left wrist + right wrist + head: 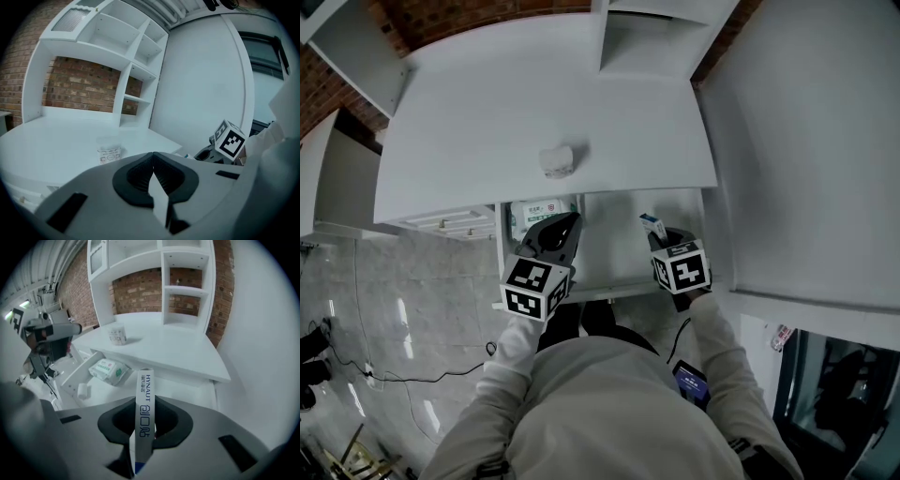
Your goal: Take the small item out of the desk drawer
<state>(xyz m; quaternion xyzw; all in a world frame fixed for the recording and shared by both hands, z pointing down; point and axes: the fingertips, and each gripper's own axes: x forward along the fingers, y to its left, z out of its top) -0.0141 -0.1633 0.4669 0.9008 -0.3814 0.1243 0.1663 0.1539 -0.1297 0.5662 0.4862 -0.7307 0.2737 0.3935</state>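
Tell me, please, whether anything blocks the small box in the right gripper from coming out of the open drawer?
Nothing visible does. The right gripper is shut on the small box over the open drawer. The tissue pack lies off to its left, and the edge of the desk top sits behind it.

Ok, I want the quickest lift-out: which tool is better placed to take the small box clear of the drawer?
Right. The right tool is clamped on the small box above the open drawer; the left tool is shut and empty.
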